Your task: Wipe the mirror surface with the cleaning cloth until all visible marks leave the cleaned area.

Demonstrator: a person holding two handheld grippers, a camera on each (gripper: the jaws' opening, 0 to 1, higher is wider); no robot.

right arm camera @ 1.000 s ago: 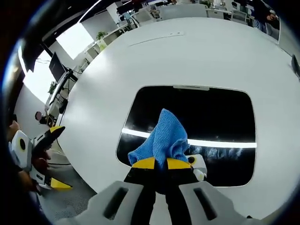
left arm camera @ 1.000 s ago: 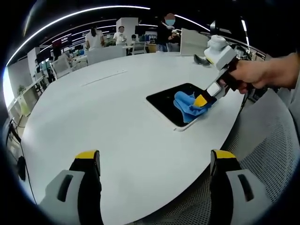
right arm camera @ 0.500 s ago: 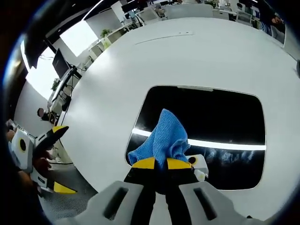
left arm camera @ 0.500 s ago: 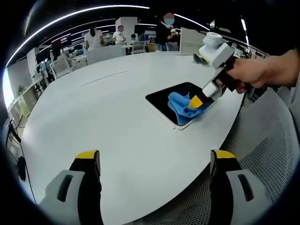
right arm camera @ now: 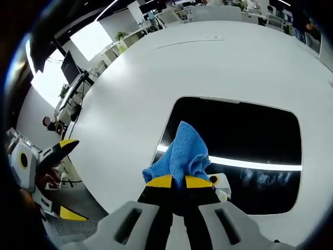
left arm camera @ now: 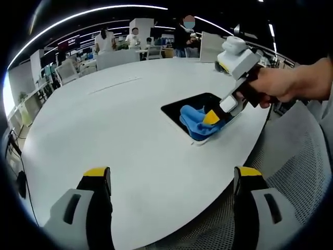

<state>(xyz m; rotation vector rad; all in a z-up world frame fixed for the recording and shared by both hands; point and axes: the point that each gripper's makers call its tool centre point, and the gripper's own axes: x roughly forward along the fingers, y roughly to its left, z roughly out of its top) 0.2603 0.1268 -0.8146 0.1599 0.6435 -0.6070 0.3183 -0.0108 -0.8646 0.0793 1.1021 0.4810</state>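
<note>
My right tool [right arm camera: 178, 181] pinches the soft, light cloth [right arm camera: 182, 153] by its bunched top, on the mirror [right arm camera: 250, 140] toward 9 o'clock; left tool [left arm camera: 171, 179] wide, idle.

I'm working in an open-plan office. The big white oval table [left arm camera: 119, 120] in front of me looks like a meeting table, and beyond its far edge stand rows of desks with white chairs [left arm camera: 67, 73], where several people [left arm camera: 105, 41] are standing about. Long strip lights [left arm camera: 99, 11] curve across the dark ceiling above the table. Off the table's left side sit a monitor [right arm camera: 67, 67] and a potted plant [right arm camera: 120, 36] (near a bright window [right arm camera: 91, 41]).
</note>
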